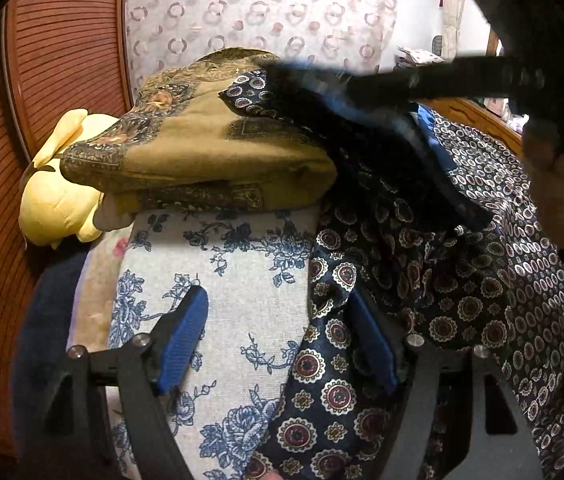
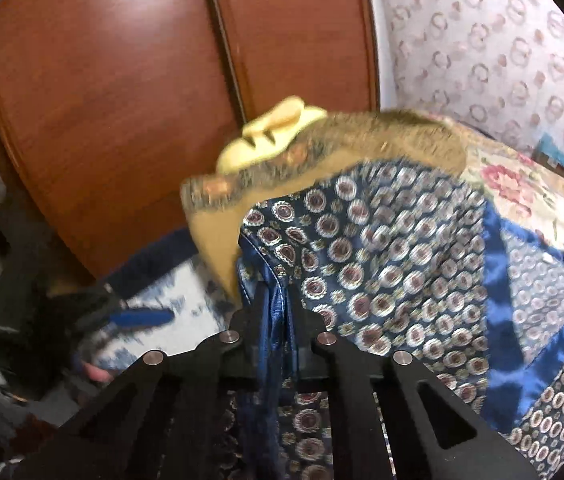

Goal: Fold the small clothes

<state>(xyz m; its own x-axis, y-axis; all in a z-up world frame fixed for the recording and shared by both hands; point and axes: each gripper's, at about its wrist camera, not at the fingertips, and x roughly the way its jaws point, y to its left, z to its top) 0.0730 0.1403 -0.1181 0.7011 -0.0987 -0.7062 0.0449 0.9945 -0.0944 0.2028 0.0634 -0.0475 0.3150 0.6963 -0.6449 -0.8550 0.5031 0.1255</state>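
Right wrist — right gripper (image 2: 275, 300) pinching navy scarf (image 2: 382, 248)

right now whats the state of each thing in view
navy patterned cloth: crumpled, one edge pinched
right tool: shut on the navy patterned cloth
left tool: open, cloth edge between fingers, not pinched
tan patterned cloth: folded, resting behind
yellow plush toy: lying partly under the tan cloth
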